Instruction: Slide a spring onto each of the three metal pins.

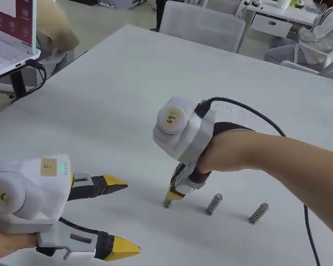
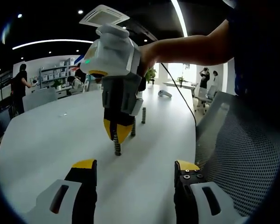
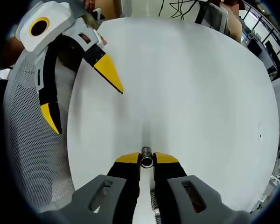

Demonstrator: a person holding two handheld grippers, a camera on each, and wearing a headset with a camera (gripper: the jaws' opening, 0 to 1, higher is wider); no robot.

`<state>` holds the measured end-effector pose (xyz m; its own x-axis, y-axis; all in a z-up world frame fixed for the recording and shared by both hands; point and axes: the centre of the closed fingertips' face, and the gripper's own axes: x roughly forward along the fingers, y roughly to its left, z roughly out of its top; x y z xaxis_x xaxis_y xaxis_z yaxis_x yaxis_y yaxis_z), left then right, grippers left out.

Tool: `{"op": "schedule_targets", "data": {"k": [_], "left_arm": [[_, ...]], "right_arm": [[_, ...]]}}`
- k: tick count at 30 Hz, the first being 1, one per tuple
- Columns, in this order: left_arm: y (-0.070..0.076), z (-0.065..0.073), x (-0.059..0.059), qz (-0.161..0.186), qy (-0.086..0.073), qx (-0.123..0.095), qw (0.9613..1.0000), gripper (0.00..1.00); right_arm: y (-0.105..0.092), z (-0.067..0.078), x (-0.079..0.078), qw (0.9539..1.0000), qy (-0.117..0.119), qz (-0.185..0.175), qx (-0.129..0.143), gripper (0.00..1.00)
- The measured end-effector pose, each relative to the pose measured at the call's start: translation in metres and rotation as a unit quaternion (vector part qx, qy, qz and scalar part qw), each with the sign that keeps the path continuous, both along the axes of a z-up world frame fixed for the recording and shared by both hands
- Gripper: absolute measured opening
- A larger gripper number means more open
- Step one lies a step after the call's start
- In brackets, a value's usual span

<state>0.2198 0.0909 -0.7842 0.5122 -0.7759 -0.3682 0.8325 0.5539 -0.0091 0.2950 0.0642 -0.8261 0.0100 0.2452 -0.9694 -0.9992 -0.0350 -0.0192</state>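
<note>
Nearest the camera, at the lower left of the head view, the left gripper point(image 1: 119, 216) hovers above the bench point(image 1: 155, 83) with its yellow-tipped jaws spread wide and nothing between them, apart from the work. The white bench carries the whole job on its near right part. Over it the right gripper point(image 1: 170, 197), held in a hand point(image 1: 227, 149), points steeply down with its jaws closed on the third spring point(image 2: 117, 148). The left gripper view shows this spring running from the jaw tips down to the bench surface. Just beside it to the right stand the middle spring point(image 1: 213, 204) and then the end spring point(image 1: 259, 213), both upright and in line. By my judgement two pins are dressed and this is the last one. The pins themselves are hidden inside the coils, and I cannot tell whether the held spring is fully seated. To finish well, the right gripper should hold the spring in line with its pin and press straight down without leaning. It should then loosen its grip only slightly before lifting straight up, so the coil does not catch or tip. The left gripper is best held clear.
</note>
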Motion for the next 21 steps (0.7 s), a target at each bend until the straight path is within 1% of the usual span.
{"op": "schedule_targets", "data": {"k": [13,21], "left_arm": [[0.0012,0.0002,-0.0005,0.002,0.0,-0.001,1.0,0.63],[0.0014,0.0007,0.0002,0.001,-0.001,-0.001,1.0,0.63]], "right_arm": [[0.0025,-0.0074,-0.0034,1.0,0.0,-0.001,-0.002,0.08],[0.0051,-0.0063,-0.004,1.0,-0.001,-0.005,0.002,0.08]]}}
